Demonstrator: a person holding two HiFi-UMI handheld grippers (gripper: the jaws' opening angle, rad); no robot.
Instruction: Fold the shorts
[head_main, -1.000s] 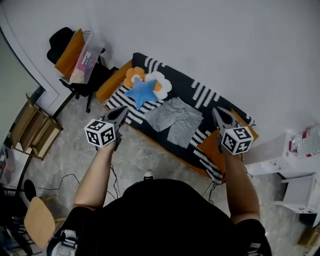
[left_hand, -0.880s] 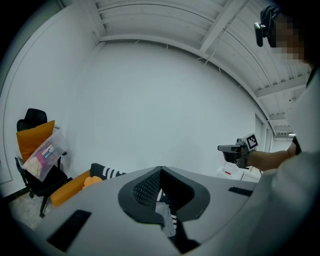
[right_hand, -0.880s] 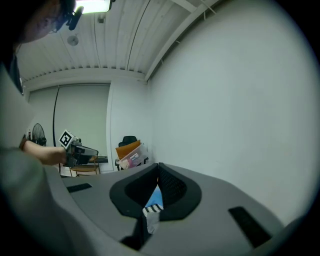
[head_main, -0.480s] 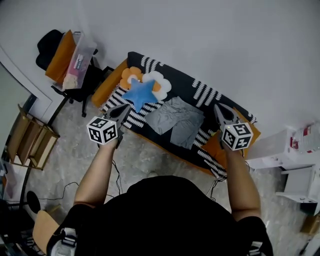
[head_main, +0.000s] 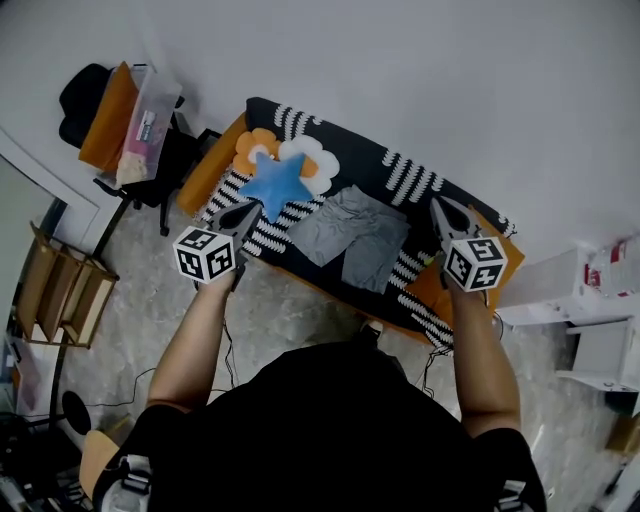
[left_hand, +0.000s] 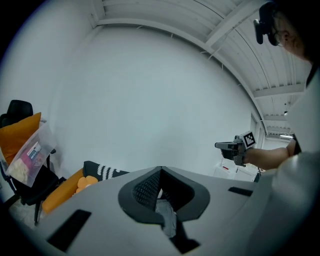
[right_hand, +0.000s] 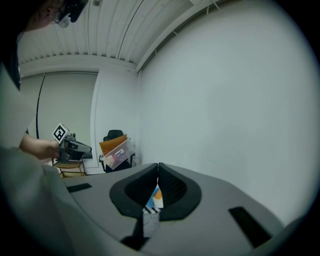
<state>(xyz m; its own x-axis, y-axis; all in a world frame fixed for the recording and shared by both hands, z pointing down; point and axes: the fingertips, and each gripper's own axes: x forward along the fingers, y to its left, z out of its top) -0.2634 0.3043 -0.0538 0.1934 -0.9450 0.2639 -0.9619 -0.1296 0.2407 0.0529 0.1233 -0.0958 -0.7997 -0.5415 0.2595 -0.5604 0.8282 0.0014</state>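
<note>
Both forearms reach forward from the black top (head_main: 340, 430).

Left gripper (head_main: 249, 208): jaws pressed together, nothing between them. In the head view it sits over the front edge of the sofa (head_main: 225, 150), toward the left end. Its own view looks mostly at the bare wall (left_hand: 150, 90).

Right gripper (head_main: 438, 204): jaws likewise closed tip to tip and empty. In the head view it sits over the right end of the sofa. The two grippers are well apart, one on each side of the shorts, and neither touches fabric.

Shorts (head_main: 352, 235): grey, spread flat and unfolded on the black-and-white striped cover (head_main: 410, 180). They lie about midway along the sofa, their lower hems near the front edge.

Toward the left end, just beside the shorts, lies a blue star cushion (head_main: 277, 185). It partly overlaps an orange-and-white flower cushion (head_main: 262, 150) at the left back corner.

Beyond the left end stands a black office chair (head_main: 80, 95) carrying an orange cushion (head_main: 107, 118) and a clear plastic box (head_main: 148, 120).

Wooden shelving (head_main: 60, 285) stands on the floor at left and white shelving (head_main: 590, 310) at right.
</note>
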